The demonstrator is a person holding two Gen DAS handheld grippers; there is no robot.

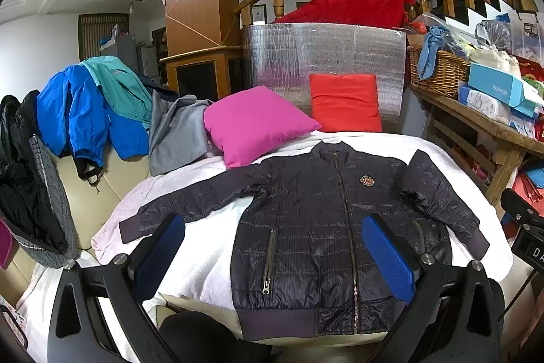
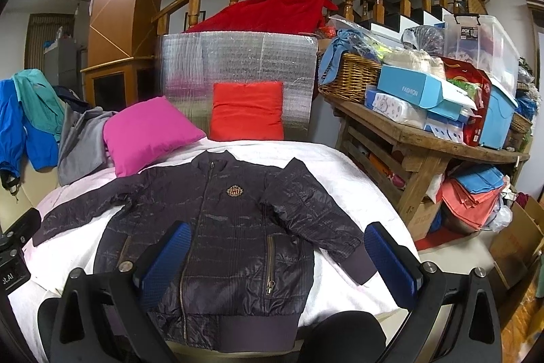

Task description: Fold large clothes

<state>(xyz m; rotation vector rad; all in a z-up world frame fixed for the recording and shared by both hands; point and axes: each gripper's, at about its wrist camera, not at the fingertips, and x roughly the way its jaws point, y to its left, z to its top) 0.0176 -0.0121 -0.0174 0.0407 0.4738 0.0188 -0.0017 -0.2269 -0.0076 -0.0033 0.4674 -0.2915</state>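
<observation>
A: Where is the way open?

B: Over the white blanket-covered surface [image 1: 210, 261], bare on both sides of the flat dark quilted zip jacket [image 1: 316, 227].

A: And the obstacles?

B: A magenta square cushion [image 1: 255, 125] touches the jacket's shoulder; a red cushion [image 2: 248, 111] stands behind; a cluttered wooden side table [image 2: 418, 138] crowds the right edge.

Even indoor light, sharp centre, heavy fisheye warp, perhaps soft edges.

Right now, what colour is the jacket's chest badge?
Gold and red on the dark jacket; badge clearest in left wrist view.
</observation>
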